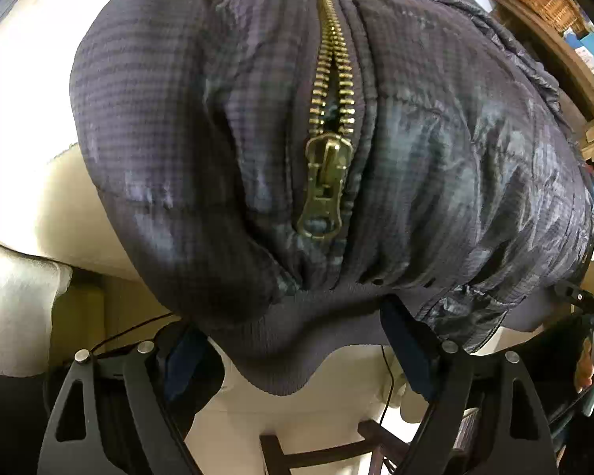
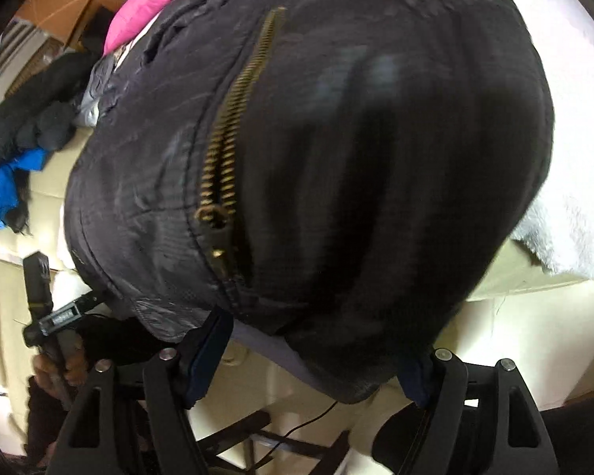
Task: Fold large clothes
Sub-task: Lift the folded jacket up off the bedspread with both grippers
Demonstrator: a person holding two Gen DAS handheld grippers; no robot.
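While bunched at frame centre, dark jacket (image 1: 225,118) barely folded; left gripper (image 1: 297,360) and right gripper (image 2: 316,360) spread wide, hem draped between fingers, unclamped.

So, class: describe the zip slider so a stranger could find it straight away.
Start at the big dark jacket filling the left wrist view. A brass zipper runs down its middle. The slider is the chunky brass piece where the two open tooth rows meet.

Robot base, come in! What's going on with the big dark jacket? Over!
Left tool open at the ribbed hem. Right tool open too. Dark jacket bunched, brass zipper partly open. Nothing blocking.
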